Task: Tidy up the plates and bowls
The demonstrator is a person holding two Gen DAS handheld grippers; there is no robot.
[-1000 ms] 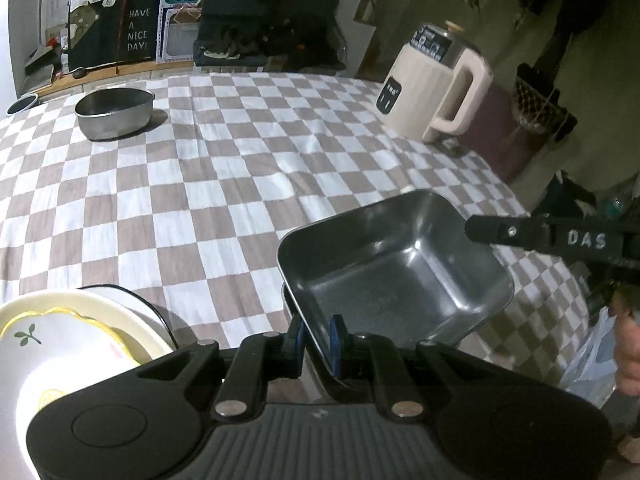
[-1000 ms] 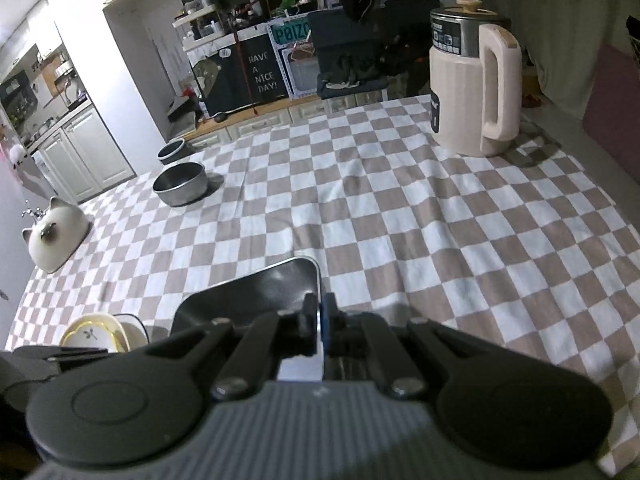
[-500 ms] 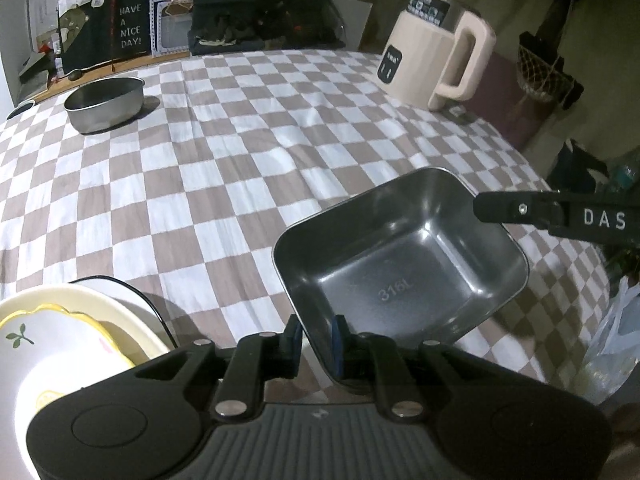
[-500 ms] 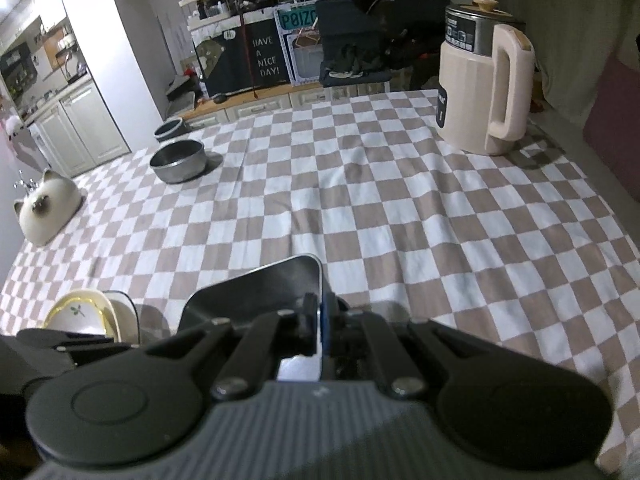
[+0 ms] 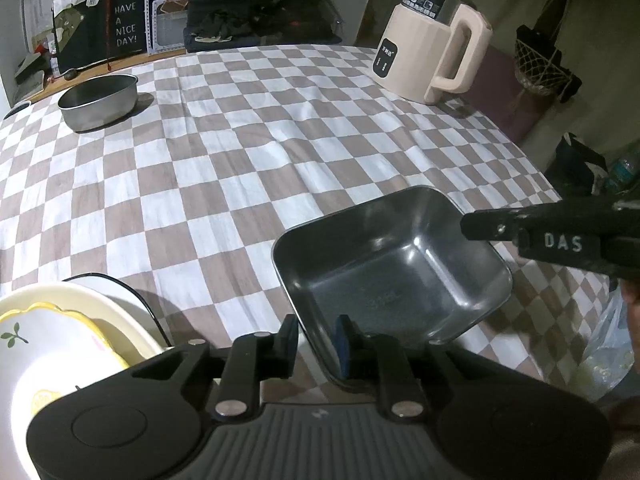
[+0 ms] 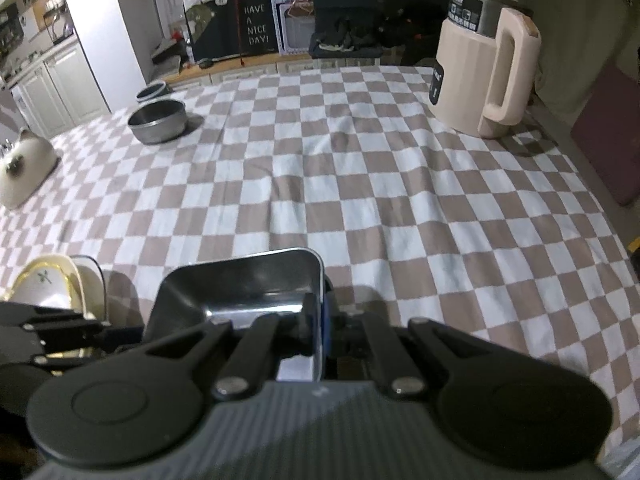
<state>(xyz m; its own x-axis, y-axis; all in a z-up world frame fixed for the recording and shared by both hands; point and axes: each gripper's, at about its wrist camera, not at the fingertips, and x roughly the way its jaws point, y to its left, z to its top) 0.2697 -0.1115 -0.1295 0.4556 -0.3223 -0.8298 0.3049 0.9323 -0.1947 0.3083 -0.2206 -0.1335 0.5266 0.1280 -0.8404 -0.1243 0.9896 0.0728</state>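
Note:
A square steel dish hangs above the checkered tablecloth, held from two sides. My left gripper is shut on its near rim. My right gripper is shut on its right rim, and its black arm enters the left wrist view from the right. The dish also shows in the right wrist view. A stack of cream and white plates lies at the near left, also in the right wrist view. A round steel bowl stands at the far left.
A cream electric kettle stands at the far right of the table. A cat-shaped white pot sits at the left edge. A second small bowl stands beyond the round one. Shelves and cabinets line the far wall.
Both grippers keep hold of the square dish. Both views have moved forward over the table: the kettle and the round bowl look nearer.

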